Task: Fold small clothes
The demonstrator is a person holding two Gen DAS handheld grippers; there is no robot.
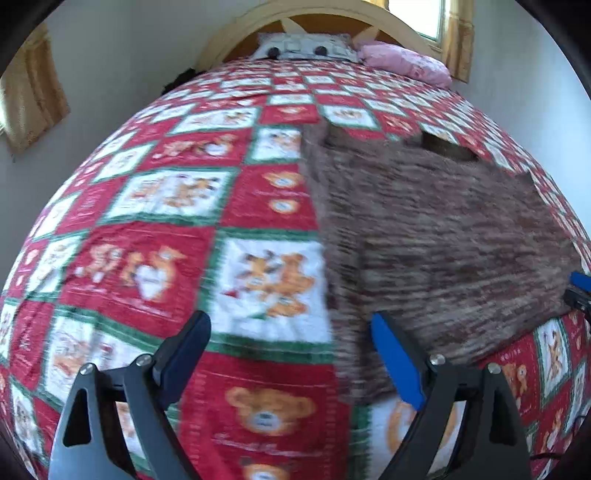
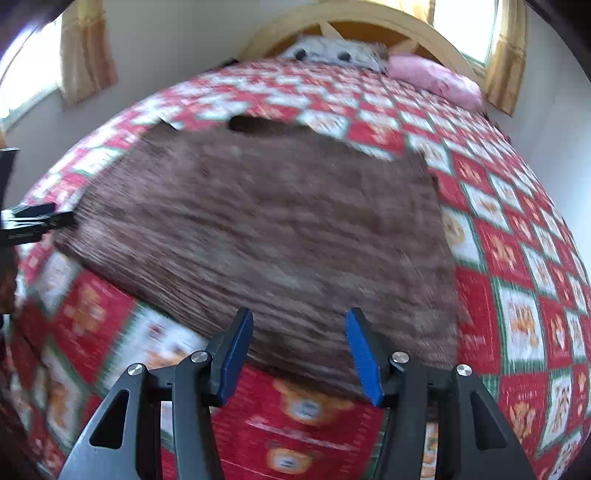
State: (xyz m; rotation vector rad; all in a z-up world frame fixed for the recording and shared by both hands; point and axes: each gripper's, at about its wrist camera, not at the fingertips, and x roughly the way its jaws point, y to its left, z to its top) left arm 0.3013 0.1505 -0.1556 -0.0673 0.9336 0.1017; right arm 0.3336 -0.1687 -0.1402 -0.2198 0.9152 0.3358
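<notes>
A small brown striped knit garment (image 1: 436,229) lies flat on the red, white and green teddy-bear quilt (image 1: 177,221). In the right wrist view the garment (image 2: 266,229) fills the middle. My left gripper (image 1: 291,332) is open and empty, above the garment's near left corner. My right gripper (image 2: 299,328) is open and empty, above the garment's near edge. The right gripper's fingers (image 1: 580,291) show at the right edge of the left wrist view, and the left gripper's fingers (image 2: 33,221) at the left edge of the right wrist view. Both views are blurred.
At the head of the bed lie a grey patterned pillow (image 1: 303,46) and a pink pillow (image 1: 406,62) against a curved wooden headboard (image 1: 236,33). Windows with yellow curtains (image 2: 86,48) stand on both sides. The quilt (image 2: 517,295) spreads around the garment.
</notes>
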